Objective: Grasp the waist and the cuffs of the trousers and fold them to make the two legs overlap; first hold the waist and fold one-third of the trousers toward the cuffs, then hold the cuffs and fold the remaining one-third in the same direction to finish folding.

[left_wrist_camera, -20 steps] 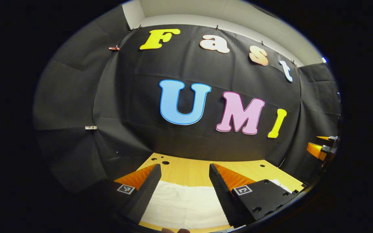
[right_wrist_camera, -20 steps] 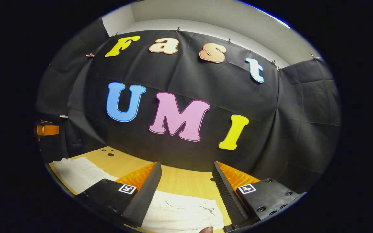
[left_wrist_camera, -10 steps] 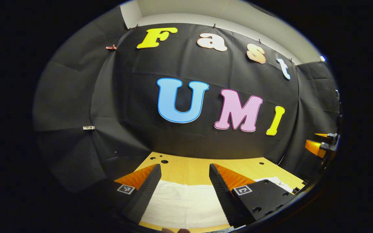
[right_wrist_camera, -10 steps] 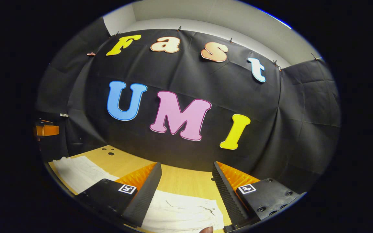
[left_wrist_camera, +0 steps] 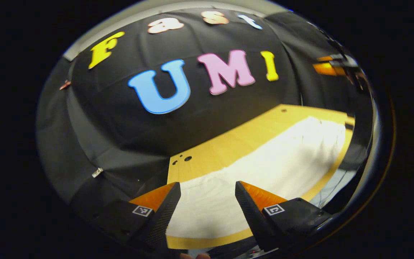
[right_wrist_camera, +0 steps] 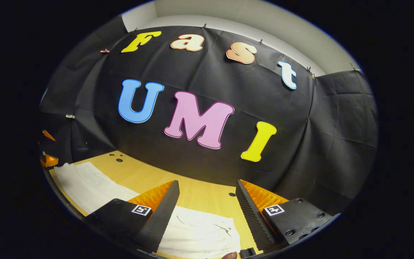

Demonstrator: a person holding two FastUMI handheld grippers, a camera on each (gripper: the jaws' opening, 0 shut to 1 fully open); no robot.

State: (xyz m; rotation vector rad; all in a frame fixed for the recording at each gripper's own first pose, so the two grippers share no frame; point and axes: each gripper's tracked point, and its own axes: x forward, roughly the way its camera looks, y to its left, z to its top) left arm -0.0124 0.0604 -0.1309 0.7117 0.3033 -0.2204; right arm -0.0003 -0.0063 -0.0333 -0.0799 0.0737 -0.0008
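Left gripper view first: the left gripper (left_wrist_camera: 207, 201) has its two fingers wide apart, with nothing between them. It hangs a little above the near end of the white trousers (left_wrist_camera: 264, 169). The trousers lie flat in a long strip on the yellow wooden table (left_wrist_camera: 228, 144) and run away toward the far right. Up there, the right gripper (left_wrist_camera: 331, 66) shows small against the black wall.

Right gripper view next: the right gripper (right_wrist_camera: 207, 205) is wide open too and holds nothing. Below it lies a wrinkled end of the trousers (right_wrist_camera: 199, 235), maybe the waist, but I cannot tell for sure. The rest of the trousers reach off to the left on the table (right_wrist_camera: 146, 176).

I think no fold is made yet. The job looks to be at the very start: getting ready to grab. Next, each gripper needs to go down to its end of the trousers, slip one finger under the edge, and pinch the cloth so both layers come up together.
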